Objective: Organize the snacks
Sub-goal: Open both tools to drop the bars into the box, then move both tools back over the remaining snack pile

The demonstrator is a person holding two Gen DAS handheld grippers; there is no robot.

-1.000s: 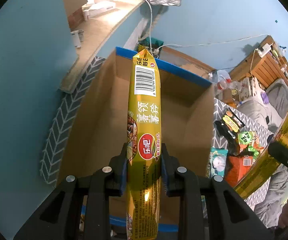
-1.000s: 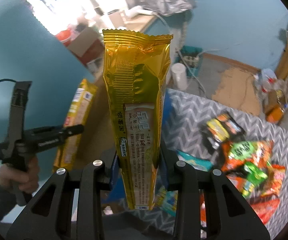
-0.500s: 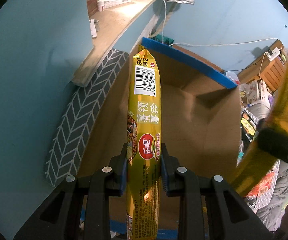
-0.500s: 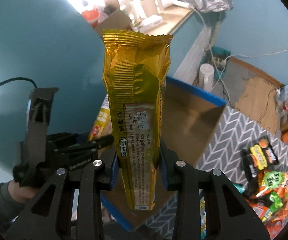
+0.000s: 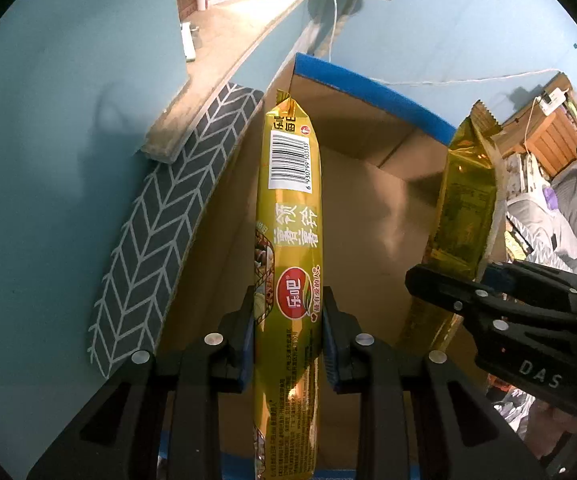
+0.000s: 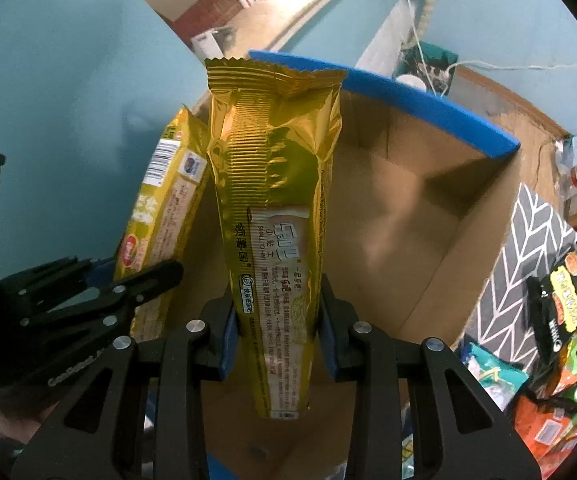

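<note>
The left gripper (image 5: 288,332) squeezes a gold snack pack (image 5: 290,216), and the right gripper (image 6: 276,320) squeezes another gold pack (image 6: 274,184), both over the cardboard box (image 6: 428,200).

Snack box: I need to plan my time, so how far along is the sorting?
Done: nothing visible yet; the cardboard box shows a bare floor. In hand: the left tool grips a gold packet with a barcode, and the right tool grips a second gold packet, both over the box. Left: releasing these two, then the loose snacks on the patterned cloth.
</note>
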